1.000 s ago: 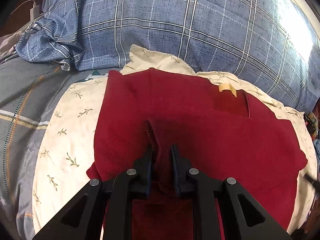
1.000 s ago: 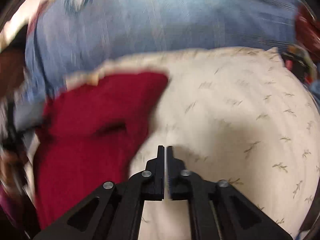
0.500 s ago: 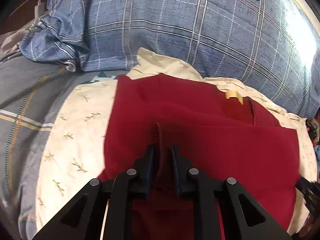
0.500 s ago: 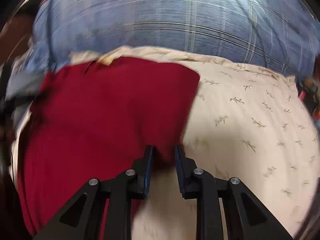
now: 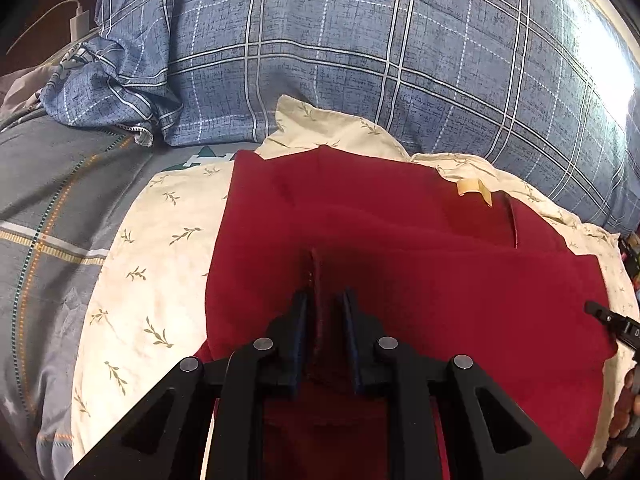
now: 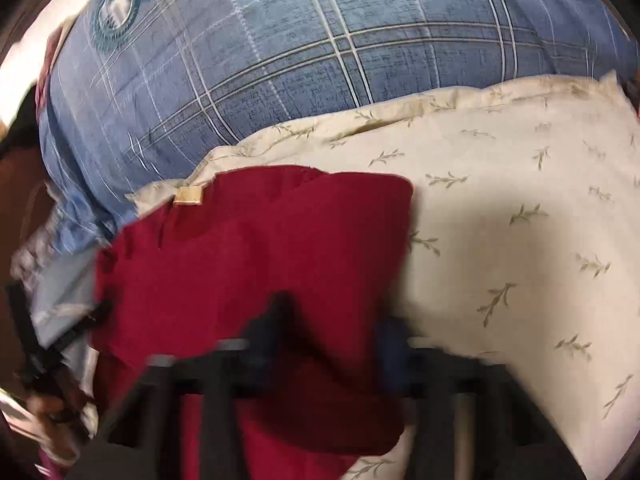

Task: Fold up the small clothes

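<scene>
Item: dark red fleece garment [image 5: 400, 280], half folded, on the cream leaf-print cushion [image 5: 132, 280], near its left edge. My left gripper [image 5: 325, 312] clamps a raised fold; my right gripper [image 6: 328, 344], blurred, has just been closing with red cloth between its fingers, grip uncertain. Next, I judge: carry both pinched edges over together, evenly.

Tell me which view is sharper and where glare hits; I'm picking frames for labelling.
Left wrist view: sharp, the left claw crisp on the red garment, with blown-out glare at the upper right on the plaid pillow. Right wrist view: motion-blurred, the right claw smeared; no strong glare.

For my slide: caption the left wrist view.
Left gripper pinches a raised fold of red garment on a leaf-print pillow.
</scene>
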Tool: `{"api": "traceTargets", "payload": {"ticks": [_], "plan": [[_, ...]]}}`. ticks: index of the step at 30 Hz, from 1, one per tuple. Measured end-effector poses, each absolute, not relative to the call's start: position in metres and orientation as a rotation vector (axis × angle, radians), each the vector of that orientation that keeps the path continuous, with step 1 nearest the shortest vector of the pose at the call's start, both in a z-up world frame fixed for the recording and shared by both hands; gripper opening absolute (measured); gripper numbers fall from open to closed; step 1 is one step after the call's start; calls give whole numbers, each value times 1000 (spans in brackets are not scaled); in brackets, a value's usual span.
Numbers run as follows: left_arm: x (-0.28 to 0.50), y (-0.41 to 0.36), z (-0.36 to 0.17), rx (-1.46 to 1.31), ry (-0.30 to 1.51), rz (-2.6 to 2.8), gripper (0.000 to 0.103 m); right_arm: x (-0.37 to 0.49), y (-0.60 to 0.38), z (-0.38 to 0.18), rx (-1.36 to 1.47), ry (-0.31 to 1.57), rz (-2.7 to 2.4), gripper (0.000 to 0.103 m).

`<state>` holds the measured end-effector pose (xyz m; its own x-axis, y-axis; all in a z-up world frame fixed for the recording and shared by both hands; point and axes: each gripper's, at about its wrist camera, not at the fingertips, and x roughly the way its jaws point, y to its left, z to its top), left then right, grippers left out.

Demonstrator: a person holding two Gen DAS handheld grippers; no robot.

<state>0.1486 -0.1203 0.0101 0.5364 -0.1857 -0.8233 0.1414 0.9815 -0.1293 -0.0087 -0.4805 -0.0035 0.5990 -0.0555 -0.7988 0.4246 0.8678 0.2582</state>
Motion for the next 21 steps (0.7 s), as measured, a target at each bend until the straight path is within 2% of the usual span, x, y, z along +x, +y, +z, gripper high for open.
{"api": "traceTargets", "payload": {"ticks": [3, 5, 8, 9, 12, 14, 15, 17, 18, 21], "plan": [[147, -124, 10, -21, 963, -194, 17, -23, -472, 19, 303, 846, -340, 8], [148, -129, 6, -10, 956, -189, 22, -22, -474, 15, 242, 852, -417, 8], [146, -134, 2, 7, 942, -170, 24, -21, -477, 1, 260, 900, -418, 9], [145, -136, 2, 21, 933, -166, 24, -25, -476, 5, 257, 885, -423, 15], [142, -138, 1, 40, 925, -163, 25, -41, -470, 27, 279, 828, -452, 19], [141, -139, 1, 41, 925, -161, 25, -52, -459, 41, 272, 780, -420, 28], [141, -139, 1, 42, 925, -161, 26, -53, -453, 43, 259, 777, -398, 29], [141, -140, 1, 49, 926, -161, 28, -57, -443, 40, 251, 804, -344, 28], [141, -141, 1, 55, 926, -162, 29, -55, -440, 35, 250, 830, -323, 22], [139, -142, 1, 72, 925, -159, 33, -50, -441, 7, 193, 928, -370, 20]]}}
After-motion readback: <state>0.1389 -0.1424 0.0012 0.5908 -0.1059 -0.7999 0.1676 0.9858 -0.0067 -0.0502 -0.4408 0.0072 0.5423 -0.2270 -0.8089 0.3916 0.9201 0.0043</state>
